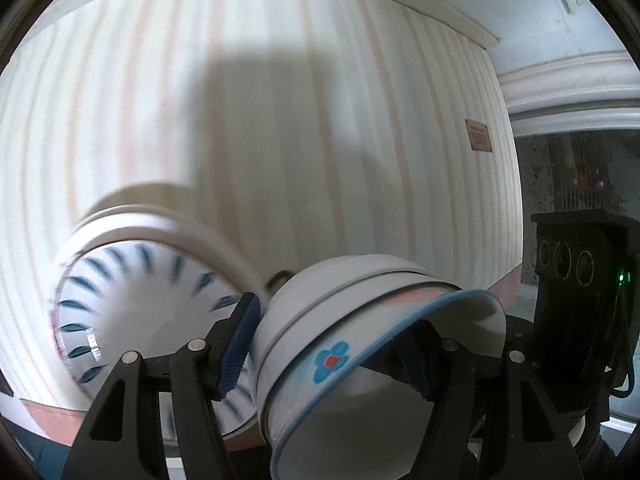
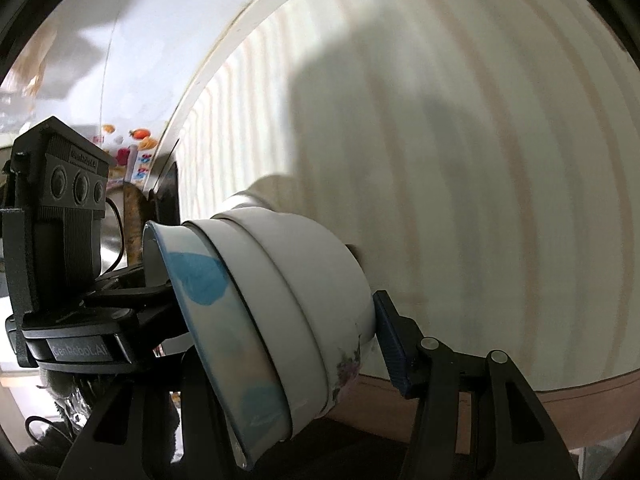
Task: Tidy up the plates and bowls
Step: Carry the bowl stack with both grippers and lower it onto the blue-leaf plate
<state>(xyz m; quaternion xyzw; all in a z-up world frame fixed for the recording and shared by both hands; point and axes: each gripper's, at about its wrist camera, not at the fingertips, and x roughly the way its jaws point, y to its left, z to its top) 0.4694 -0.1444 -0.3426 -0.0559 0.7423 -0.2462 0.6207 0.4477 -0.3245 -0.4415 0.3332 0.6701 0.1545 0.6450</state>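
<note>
A nested stack of white bowls is held tilted on its side in the air. The topmost bowl has a blue rim and a blue flower mark. My left gripper is shut on the stack's rim, with one blue pad outside and the other finger inside the bowl. In the right wrist view the same stack sits between my right gripper's fingers; the blue pad lies close to the bowl's base. A bowl with blue dash marks lies beyond, blurred.
A pale striped wooden surface fills the background in both views. The other gripper's black camera body shows at the right in the left wrist view, and at the left in the right wrist view. A pink edge borders the surface.
</note>
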